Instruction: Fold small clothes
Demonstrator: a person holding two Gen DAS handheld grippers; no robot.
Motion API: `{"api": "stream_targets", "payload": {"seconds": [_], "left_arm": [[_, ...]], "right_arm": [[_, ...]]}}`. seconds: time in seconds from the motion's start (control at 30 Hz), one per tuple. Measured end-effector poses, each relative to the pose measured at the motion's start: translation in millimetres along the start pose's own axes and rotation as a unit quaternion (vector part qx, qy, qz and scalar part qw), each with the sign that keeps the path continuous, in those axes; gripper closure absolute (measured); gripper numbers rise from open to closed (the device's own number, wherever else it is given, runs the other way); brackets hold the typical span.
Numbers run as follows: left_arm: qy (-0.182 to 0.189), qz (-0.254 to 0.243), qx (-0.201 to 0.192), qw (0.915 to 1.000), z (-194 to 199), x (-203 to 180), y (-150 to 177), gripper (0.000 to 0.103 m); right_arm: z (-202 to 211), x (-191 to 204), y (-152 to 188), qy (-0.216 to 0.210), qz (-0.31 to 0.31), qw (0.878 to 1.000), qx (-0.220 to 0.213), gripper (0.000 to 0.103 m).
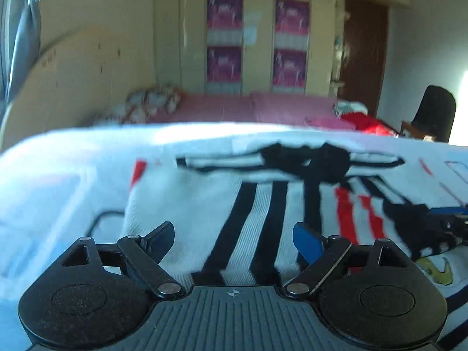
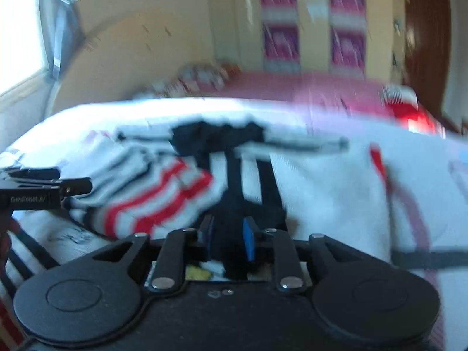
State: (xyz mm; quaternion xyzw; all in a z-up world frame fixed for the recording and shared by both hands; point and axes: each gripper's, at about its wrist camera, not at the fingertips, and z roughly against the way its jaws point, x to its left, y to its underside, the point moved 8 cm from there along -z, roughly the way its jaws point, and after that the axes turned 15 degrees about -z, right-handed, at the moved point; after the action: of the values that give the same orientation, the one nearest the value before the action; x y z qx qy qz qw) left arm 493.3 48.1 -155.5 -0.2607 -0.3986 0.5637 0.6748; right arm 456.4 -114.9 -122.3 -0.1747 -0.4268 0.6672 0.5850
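Socks [image 1: 234,204] (striped, blurred) cover the white blanket [image 1: 73,169]; left gripper [image 1: 234,238] gapes empty, right gripper [image 2: 226,241] pinches black sock fabric; pink bed [image 1: 248,106] behind.

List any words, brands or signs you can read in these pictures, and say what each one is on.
"GenRobot.AI": on the side of the left gripper, seen in the right wrist view; faint but readable.
A yellow-green swoosh-like logo, no letters: on the white cloth near the socks.
Pink posters on the wardrobe: their print is too blurred to read.
Small marks on the white cloth in the right wrist view: too blurred to read.
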Motion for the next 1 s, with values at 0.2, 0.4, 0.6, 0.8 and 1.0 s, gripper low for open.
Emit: {"api": "stream_targets", "payload": {"seconds": [0.2,0.4,0.6,0.8,1.0], "left_arm": [[0.019,-0.003,0.095,0.9953,-21,-8,27,0.006],[0.019,-0.022,0.065,0.9975,28,-23,21,0.006],[0.036,-0.015,0.045,0.9982,76,-27,38,0.006],[0.042,0.008,0.038,0.9984,149,4,87,0.006],[0.085,0.095,0.059,0.9901,206,47,164,0.01]], "right_arm": [[-12,-12,12,0.009,-0.015,0.998,0.055,0.07],[48,-22,9,-0.006,-0.045,0.999,-0.013,0.037],[99,-33,28,-0.006,-0.103,0.995,-0.011,0.037],[167,-51,66,-0.011,-0.208,0.978,-0.025,0.027],[223,-81,118,-0.009,-0.312,0.95,-0.016,0.036]]}}
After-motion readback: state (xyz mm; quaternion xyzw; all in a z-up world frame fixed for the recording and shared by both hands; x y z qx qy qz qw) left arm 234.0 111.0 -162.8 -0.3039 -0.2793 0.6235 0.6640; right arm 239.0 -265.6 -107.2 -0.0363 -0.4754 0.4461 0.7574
